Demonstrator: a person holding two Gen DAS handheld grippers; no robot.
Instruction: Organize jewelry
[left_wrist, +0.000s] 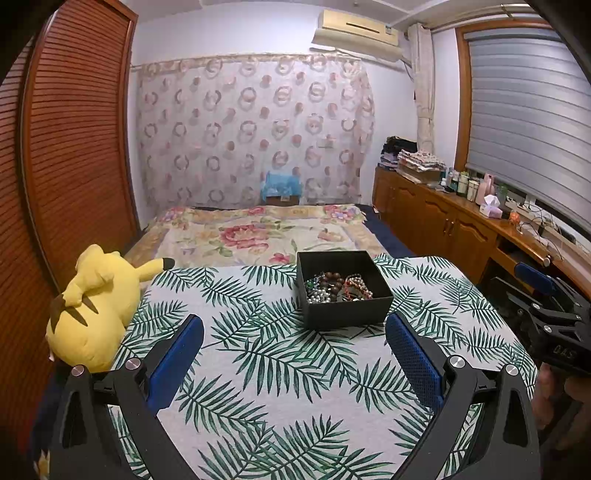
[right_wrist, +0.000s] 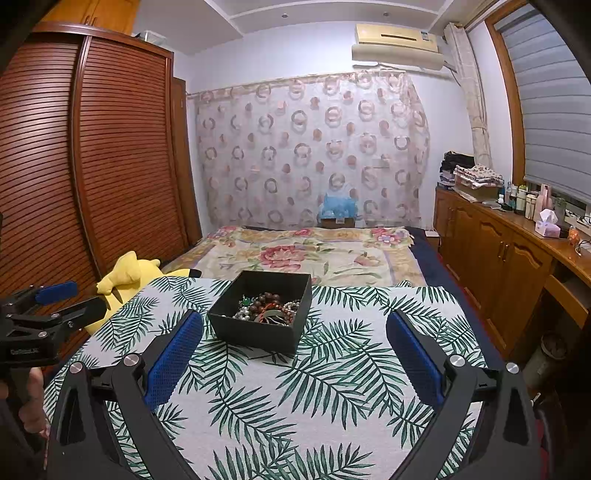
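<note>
- Two handheld grippers held low over the leaf-print cloth tabletop (left_wrist: 295, 369), left gripper (left_wrist: 294, 332) and right gripper (right_wrist: 294, 328), each with blue-padded black fingers (left_wrist: 181, 354) spread wide and nothing between them.
- Seen from the left wrist view: the right gripper out at the right edge, level with the box; from the right wrist view: the left gripper at the left edge, likewise apart from the box. Probably parked either side so both cameras keep the box in sight.
- Square black open-topped cardboard box (left_wrist: 343, 291) standing flat on the cloth toward its far side, just ahead of both pairs of fingers and touched by neither.
- Inside the box: a tangled heap of beaded jewelry (left_wrist: 338, 286), dark brown wooden beads, pearl-grey strands, a reddish string and a bit of green, all piled together and not sorted into groups.
- No loose piece visible on the cloth around the box; all jewelry in view gathered within its walls.
- Fits two readings: pieces collected into the box as the tidy end state, or a jumble waiting to be lifted out and laid in order. Not settled by these views.
- Tangled strands likely to drag neighbours along if one is pinched.
- Yellow plush toy (left_wrist: 94, 306) lying at the left edge of the cloth, against the floral bedspread (left_wrist: 251, 232), clear of the working area.
</note>
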